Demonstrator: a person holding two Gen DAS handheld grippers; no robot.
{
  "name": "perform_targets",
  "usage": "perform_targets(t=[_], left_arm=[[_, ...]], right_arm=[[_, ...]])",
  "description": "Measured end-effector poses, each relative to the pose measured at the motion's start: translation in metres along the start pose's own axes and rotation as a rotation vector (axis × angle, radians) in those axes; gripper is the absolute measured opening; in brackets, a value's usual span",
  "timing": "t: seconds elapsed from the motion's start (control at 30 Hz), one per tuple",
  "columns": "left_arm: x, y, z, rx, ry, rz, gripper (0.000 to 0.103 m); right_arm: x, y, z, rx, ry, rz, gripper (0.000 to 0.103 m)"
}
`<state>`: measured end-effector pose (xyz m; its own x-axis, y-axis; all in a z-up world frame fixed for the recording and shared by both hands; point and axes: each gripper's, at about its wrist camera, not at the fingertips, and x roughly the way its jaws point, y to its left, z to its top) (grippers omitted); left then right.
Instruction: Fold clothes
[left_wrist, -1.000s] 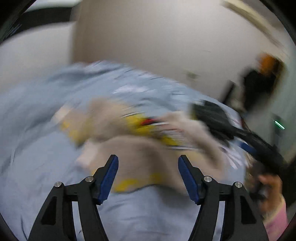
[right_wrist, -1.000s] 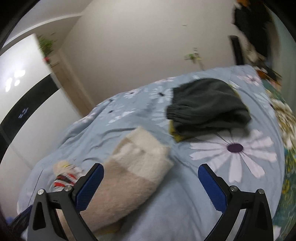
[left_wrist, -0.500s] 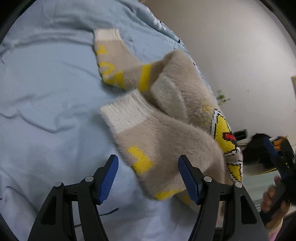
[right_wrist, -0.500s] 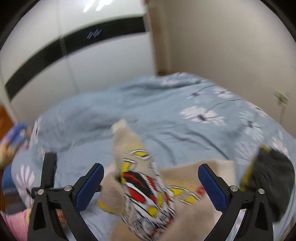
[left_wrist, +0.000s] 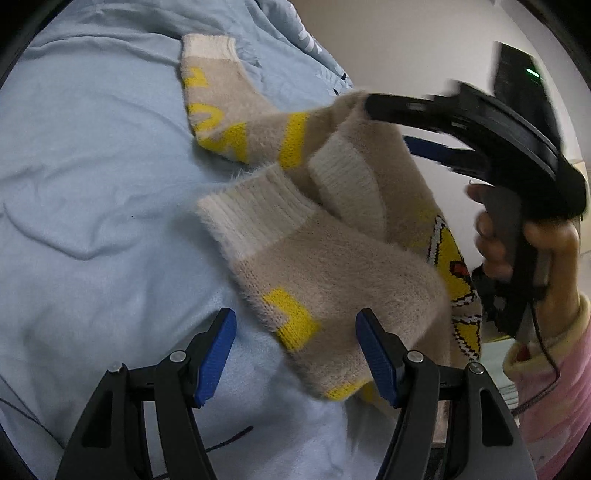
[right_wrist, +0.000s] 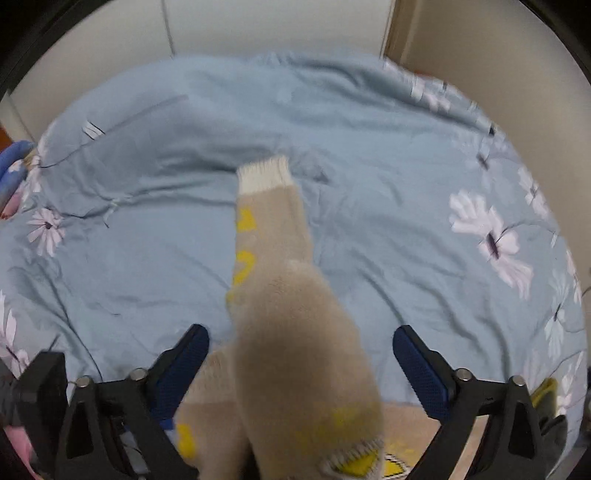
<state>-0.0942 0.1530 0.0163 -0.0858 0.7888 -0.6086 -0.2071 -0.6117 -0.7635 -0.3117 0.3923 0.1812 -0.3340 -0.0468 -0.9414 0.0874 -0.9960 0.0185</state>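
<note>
A fuzzy beige sweater (left_wrist: 332, 266) with yellow marks and white ribbed cuffs lies bunched on the blue bedspread (left_wrist: 92, 184). My left gripper (left_wrist: 295, 350) is open, with a folded sleeve just beyond its blue pads. One sleeve (left_wrist: 218, 107) stretches away to the far cuff. My right gripper (right_wrist: 301, 362) is open and hovers over the sweater's raised middle (right_wrist: 295, 350); the sleeve (right_wrist: 269, 221) runs ahead of it. In the left wrist view the right gripper (left_wrist: 424, 125) reaches over the sweater from the right.
The bedspread (right_wrist: 406, 240) has white flower prints on its right and left sides. A white wall and wardrobe (right_wrist: 258, 26) stand behind the bed. A dark garment edge (right_wrist: 550, 413) shows at the lower right.
The right gripper has swung from the dark sweater round to over the beige sweater. The left gripper has steadied close over the folded sleeve. Both stayed open.
</note>
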Motion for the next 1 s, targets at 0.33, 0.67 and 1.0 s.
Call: perform_targets(t=[0.33, 0.67, 1.0], left_arm=[[0.016, -0.027, 0.067, 0.027, -0.014, 0.016, 0.068], [0.057, -0.091, 0.139, 0.119, 0.043, 0.067, 0.008], [0.061, -0.176, 0.23, 0.184, 0.025, 0.072, 0.008]], right_arm=[[-0.038, -0.061, -0.035, 0.282, -0.124, 0.095, 0.032], [-0.145, -0.134, -0.133, 0.556, -0.408, 0.071, 0.028], [-0.238, -0.16, -0.251, 0.645, -0.563, -0.11, 0.01]])
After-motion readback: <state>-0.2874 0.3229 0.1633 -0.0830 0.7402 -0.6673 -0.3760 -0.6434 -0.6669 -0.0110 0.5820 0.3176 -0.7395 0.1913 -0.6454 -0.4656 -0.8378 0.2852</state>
